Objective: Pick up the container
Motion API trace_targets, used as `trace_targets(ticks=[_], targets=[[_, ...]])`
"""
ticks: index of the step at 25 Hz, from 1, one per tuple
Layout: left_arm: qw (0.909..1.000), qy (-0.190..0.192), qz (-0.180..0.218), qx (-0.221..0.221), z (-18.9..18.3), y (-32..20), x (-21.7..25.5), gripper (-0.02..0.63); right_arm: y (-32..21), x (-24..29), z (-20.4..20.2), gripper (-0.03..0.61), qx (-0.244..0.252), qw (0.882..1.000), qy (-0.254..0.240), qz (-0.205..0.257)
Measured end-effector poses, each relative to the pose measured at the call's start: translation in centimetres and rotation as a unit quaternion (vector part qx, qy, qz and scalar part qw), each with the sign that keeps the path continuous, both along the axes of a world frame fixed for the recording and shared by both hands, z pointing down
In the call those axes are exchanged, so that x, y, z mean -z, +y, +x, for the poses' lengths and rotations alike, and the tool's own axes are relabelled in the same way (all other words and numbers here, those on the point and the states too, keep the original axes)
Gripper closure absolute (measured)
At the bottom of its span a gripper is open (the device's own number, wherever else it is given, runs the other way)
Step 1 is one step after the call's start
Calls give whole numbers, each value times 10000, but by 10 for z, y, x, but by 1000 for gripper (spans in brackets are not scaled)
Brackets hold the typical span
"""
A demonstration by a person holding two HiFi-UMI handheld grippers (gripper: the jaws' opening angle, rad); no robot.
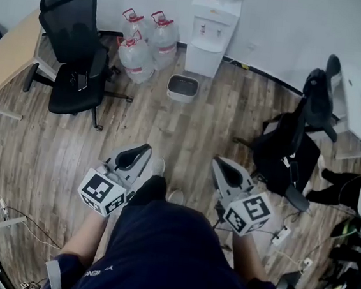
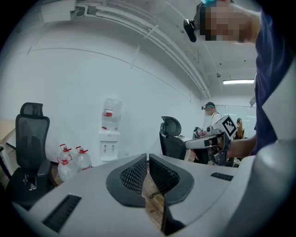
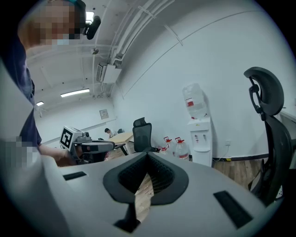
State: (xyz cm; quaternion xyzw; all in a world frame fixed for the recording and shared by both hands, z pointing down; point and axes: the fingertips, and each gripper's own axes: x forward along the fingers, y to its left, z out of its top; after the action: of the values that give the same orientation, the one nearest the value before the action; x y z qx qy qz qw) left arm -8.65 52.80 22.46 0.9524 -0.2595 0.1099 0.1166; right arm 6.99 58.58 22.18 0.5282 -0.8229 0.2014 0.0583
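No legible text; white lettering (image 1: 98,270) on dark shirt (image 1: 169,248) too cut off to read.

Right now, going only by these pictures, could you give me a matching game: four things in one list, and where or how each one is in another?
Things:
1. container
2. water jugs
3. black chair at the head view's left
4. left gripper

Places or states:
A. jaws shut, nothing between them
B. beside the wooden desk
C. on the floor in front of the water dispenser
D. clustered between the black chair and the water dispenser

Pairs: 1-C, 2-D, 3-B, 4-A
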Motion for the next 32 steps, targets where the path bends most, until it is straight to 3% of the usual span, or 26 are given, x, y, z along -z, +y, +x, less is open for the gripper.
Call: trace_targets(ticks=[9, 15, 25, 32], targets=[[9999, 128, -62, -51, 18, -84, -20, 577, -75, -20, 9, 561, 48, 9998, 142, -157], [9991, 118, -331, -245, 27, -184, -47, 577, -172, -45, 8, 561, -61, 9985, 143, -532], [9974, -71, -607, -372, 0, -368, -68, 577, -349, -68, -12, 561, -115, 9945, 235, -1010], [9959, -144, -787, -419, -8, -441, -87, 577, -408, -90, -8, 561, -415, 9897, 192, -1358]])
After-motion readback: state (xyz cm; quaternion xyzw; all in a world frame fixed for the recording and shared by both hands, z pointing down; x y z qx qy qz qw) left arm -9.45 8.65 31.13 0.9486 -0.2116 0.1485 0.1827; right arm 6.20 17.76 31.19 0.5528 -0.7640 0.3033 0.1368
